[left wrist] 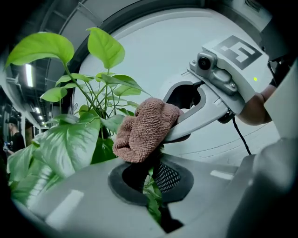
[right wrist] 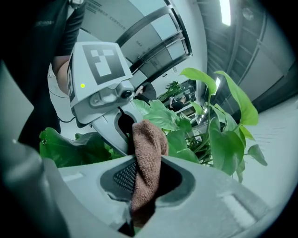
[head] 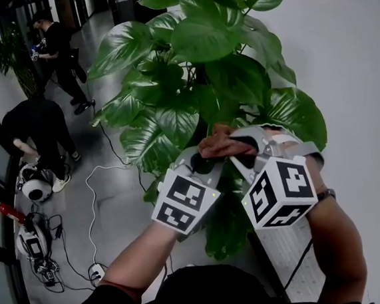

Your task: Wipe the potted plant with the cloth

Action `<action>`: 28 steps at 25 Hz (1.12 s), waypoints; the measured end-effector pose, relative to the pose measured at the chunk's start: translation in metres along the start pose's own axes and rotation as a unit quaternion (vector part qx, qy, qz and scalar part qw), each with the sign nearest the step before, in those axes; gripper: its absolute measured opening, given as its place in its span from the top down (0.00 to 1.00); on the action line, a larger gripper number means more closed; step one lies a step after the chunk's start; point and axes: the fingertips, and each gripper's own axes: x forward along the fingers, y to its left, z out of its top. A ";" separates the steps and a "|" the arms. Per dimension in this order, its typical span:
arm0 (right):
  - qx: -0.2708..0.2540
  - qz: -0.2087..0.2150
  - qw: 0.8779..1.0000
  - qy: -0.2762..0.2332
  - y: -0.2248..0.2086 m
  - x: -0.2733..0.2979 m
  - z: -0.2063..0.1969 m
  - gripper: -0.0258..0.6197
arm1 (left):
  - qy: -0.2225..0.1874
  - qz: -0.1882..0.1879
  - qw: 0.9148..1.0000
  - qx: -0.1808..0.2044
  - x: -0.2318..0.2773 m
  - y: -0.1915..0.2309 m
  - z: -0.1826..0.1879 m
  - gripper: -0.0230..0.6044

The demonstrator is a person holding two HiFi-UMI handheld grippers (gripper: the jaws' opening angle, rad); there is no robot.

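Observation:
The potted plant (head: 191, 68) with broad green leaves fills the middle of the head view. Both grippers meet at a low leaf on its right side. My right gripper (head: 234, 145) is shut on a brown cloth (head: 219, 144), which hangs out between its pads (right wrist: 122, 175) and bunches forward (right wrist: 146, 148). My left gripper (head: 206, 157) is shut on a leaf (left wrist: 151, 202), whose green strip runs through its narrow gap. In the left gripper view the cloth (left wrist: 142, 128) presses against that leaf just past my left gripper (left wrist: 151, 179). The pot is hidden.
A white wall (head: 358, 70) stands right behind the plant, with a white ledge (head: 293, 258) below. On the floor at left lie cables (head: 95, 199) and gear (head: 31, 239). Two people (head: 42, 127) are at the far left, near another plant (head: 12, 51).

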 end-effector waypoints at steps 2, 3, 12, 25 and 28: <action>-0.004 0.007 1.000 -0.013 0.006 -0.004 0.004 0.86 | 0.004 0.005 1.000 0.001 -0.005 -0.003 0.001 0.94; -0.007 0.009 1.000 -0.020 0.009 -0.006 0.007 0.86 | 0.007 0.009 1.000 0.002 -0.008 -0.004 0.001 0.94; -0.028 0.009 0.996 -0.087 0.016 -0.053 0.028 0.86 | 0.037 0.046 0.998 0.002 -0.042 -0.024 0.014 0.94; -0.057 -0.079 0.990 -0.101 -0.105 -0.092 0.023 0.86 | 0.037 0.092 0.995 0.022 -0.020 0.003 0.106 0.94; -0.063 -0.082 0.991 -0.083 -0.132 -0.083 0.022 0.86 | 0.054 0.100 0.993 0.022 -0.011 0.013 0.110 0.94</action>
